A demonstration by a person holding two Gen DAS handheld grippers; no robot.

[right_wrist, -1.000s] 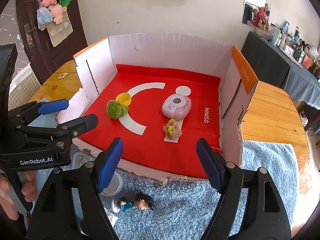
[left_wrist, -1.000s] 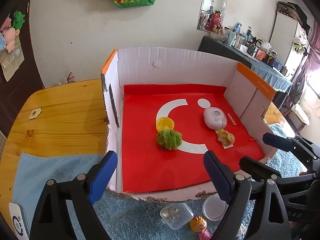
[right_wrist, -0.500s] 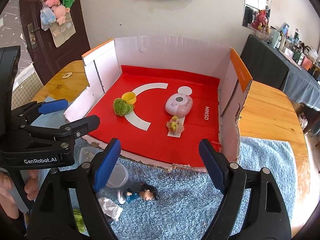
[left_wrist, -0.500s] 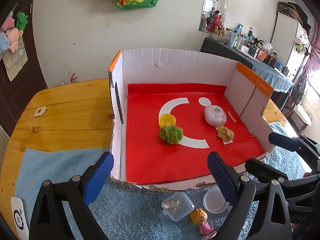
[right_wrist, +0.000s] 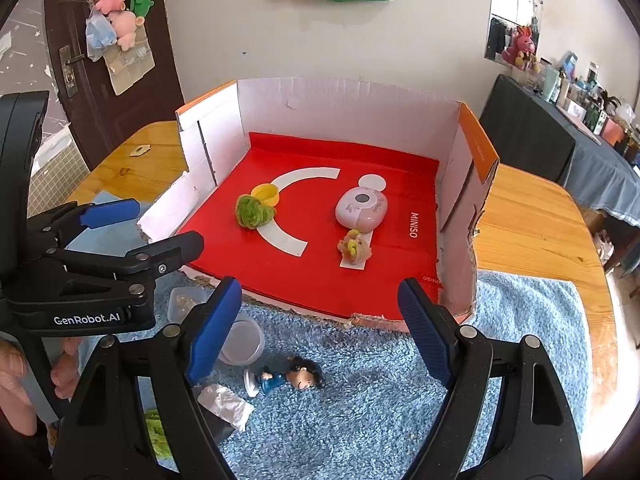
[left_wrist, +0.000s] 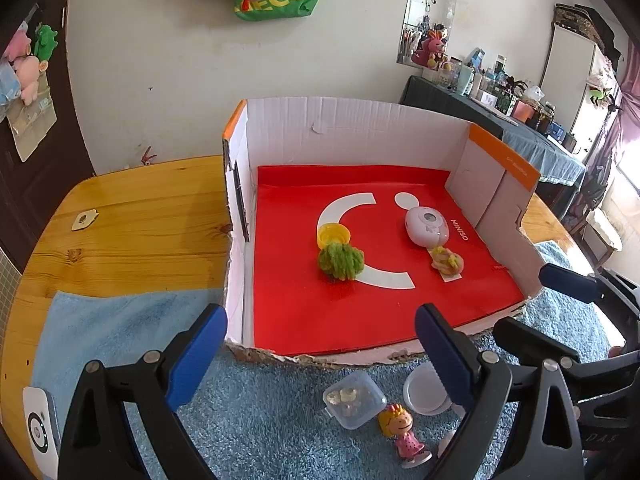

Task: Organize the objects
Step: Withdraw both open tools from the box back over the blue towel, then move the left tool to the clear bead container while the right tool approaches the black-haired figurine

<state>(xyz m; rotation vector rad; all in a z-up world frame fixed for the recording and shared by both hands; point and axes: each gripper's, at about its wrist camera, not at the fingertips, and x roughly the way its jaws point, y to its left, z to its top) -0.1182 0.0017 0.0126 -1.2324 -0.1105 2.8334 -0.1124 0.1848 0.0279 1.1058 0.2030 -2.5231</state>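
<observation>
A cardboard box (left_wrist: 352,128) with a red floor holds a green pom-pom (left_wrist: 341,261), a yellow cap (left_wrist: 334,235), a pink oval device (left_wrist: 426,226) and a small yellowish toy (left_wrist: 447,263). On the blue towel in front lie a clear small box (left_wrist: 354,399), a white round lid (left_wrist: 424,388), a girl figurine in pink (left_wrist: 402,432) and a figurine in blue lying down (right_wrist: 286,378). My left gripper (left_wrist: 320,354) is open and empty above the towel. My right gripper (right_wrist: 320,328) is open and empty, to the right of the left one.
The wooden table (left_wrist: 132,216) carries the blue towel (right_wrist: 532,320). A white device (left_wrist: 38,428) lies at the towel's left edge. Crumpled white paper (right_wrist: 226,404) and a green fuzzy bit (right_wrist: 156,432) lie near the right gripper. A dark cluttered counter (right_wrist: 560,136) stands at back right.
Both grippers have pulled back from the box toward the towel's near side. More of the towel and the loose items on it now show. Both stay open.
</observation>
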